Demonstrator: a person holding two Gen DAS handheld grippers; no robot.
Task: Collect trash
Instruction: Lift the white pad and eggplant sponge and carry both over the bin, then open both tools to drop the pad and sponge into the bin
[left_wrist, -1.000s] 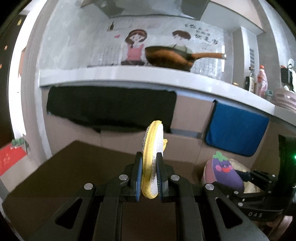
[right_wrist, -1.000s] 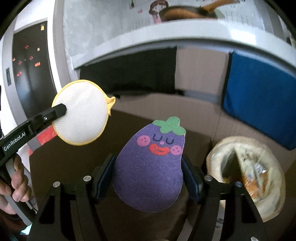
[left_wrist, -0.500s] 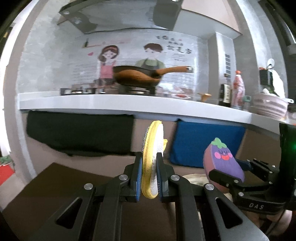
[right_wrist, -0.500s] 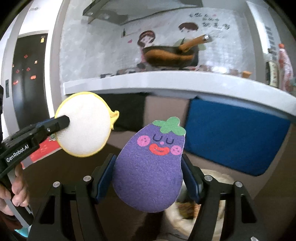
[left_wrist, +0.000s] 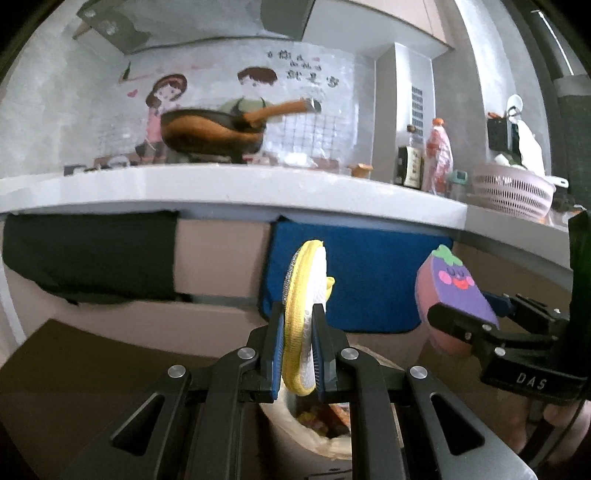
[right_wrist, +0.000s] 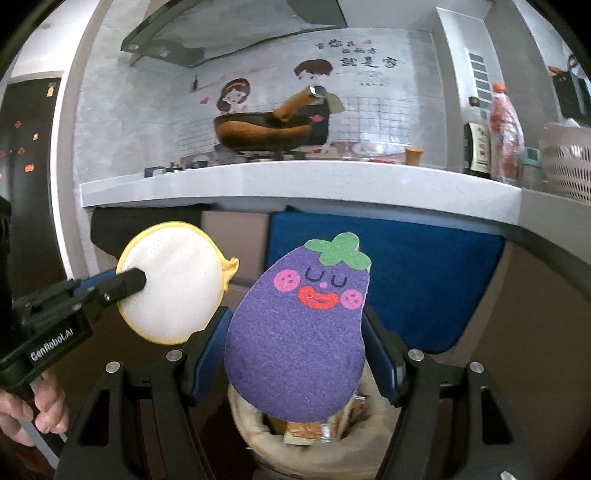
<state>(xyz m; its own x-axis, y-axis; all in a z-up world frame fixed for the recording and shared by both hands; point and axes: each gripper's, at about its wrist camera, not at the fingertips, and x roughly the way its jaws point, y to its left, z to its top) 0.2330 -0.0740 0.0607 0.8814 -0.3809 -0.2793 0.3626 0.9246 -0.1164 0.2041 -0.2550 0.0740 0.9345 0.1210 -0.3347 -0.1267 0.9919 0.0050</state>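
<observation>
I see a white counter (right_wrist: 295, 184) ahead, its edge above both grippers, with one wok (right_wrist: 266, 133), two bottles (right_wrist: 506, 129) and one pink colander (left_wrist: 513, 192) on it. Below the edge hang two cloths, one black (left_wrist: 92, 254) and one blue (right_wrist: 406, 273). My left gripper (left_wrist: 299, 354) is clamped tight on one round yellow-rimmed scrubber (left_wrist: 304, 295), held edge-on. My right gripper (right_wrist: 295, 354) grips one purple eggplant sponge (right_wrist: 299, 332) by its sides, face toward me. Both pads are held in the air side by side, apart, with nothing between them and the counter. One bag-lined trash bin (right_wrist: 373, 432), scraps inside, sits just under both grippers.
</observation>
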